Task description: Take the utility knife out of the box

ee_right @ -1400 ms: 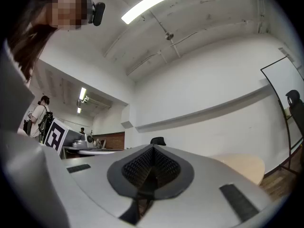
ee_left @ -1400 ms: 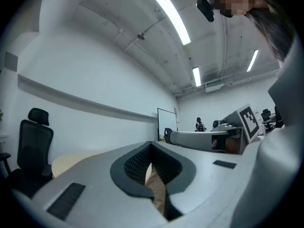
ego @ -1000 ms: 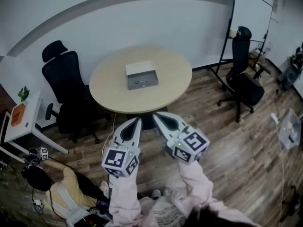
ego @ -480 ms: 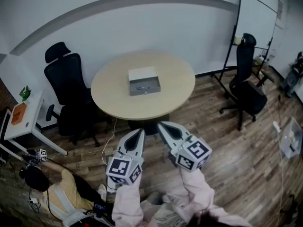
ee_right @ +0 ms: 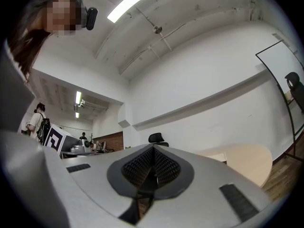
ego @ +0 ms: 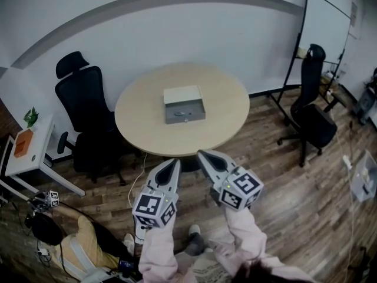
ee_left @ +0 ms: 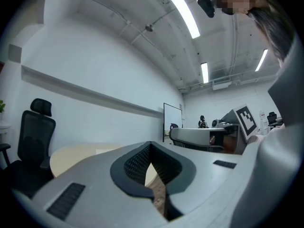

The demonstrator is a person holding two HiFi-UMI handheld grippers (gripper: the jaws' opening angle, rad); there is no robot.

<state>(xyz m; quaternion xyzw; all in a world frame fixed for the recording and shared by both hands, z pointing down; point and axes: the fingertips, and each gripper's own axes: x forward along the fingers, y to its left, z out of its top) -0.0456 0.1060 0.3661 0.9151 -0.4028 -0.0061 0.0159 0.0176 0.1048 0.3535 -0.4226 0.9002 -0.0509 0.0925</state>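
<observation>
A grey box (ego: 185,112) with a white upper part stands in the middle of the round beige table (ego: 141,128). A small dark mark shows on its grey face; I cannot make out the utility knife. My left gripper (ego: 172,161) and right gripper (ego: 204,154) hang side by side over the floor, short of the table's near edge and pointing at it. Both are shut with nothing in them. In the left gripper view the table (ee_left: 71,156) and the pale box (ee_left: 105,150) lie ahead. In the right gripper view the table (ee_right: 244,163) is at the right.
Black office chairs stand left (ego: 82,108) and right (ego: 313,108) of the table. A whiteboard (ego: 327,34) is at the back right. A small white side table (ego: 26,155) is at the left, and a person (ego: 70,243) is low on the wooden floor there.
Both grippers have sunk a little in the head view. The table and box now sit slightly lower and further right in that view. The jaws stayed shut.
</observation>
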